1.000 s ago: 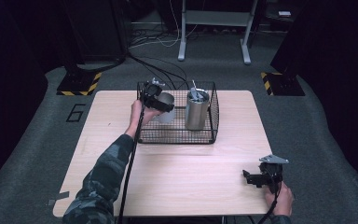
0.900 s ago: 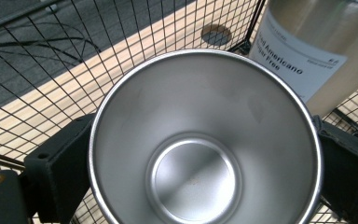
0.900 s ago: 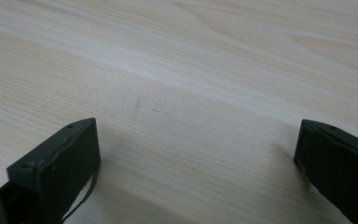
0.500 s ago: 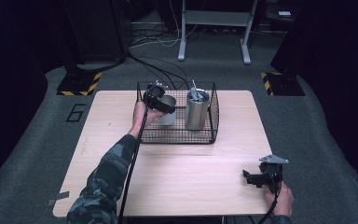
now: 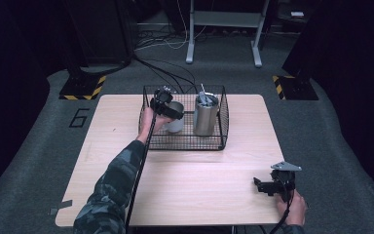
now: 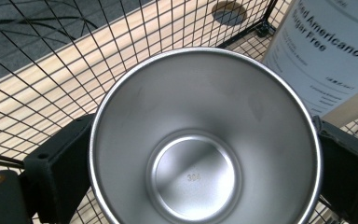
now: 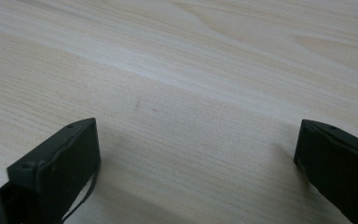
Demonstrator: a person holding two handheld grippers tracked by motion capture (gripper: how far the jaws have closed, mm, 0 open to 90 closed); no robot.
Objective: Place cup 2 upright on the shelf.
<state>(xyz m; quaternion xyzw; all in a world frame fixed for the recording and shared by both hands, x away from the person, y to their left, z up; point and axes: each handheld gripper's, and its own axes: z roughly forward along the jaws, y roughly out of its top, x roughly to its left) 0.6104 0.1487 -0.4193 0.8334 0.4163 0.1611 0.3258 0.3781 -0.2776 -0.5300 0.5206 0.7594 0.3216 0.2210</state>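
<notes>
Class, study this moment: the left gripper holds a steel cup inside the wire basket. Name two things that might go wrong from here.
1. The steel cup is smooth and the left gripper clamps only its sides, so it may slip.
2. The tall tumbler stands close beside the cup in the wire basket; lifting or swinging the cup might knock it or catch the mesh.

Camouflage-patterned sleeve (image 5: 111, 187) on the left forearm. Black left tongs (image 5: 164, 105) trailing a black cable (image 5: 139, 168). Black right tongs (image 5: 268, 185) topped by a grey three-cornered plate (image 5: 286, 166). Blocky black jaws with small screw holes.
</notes>
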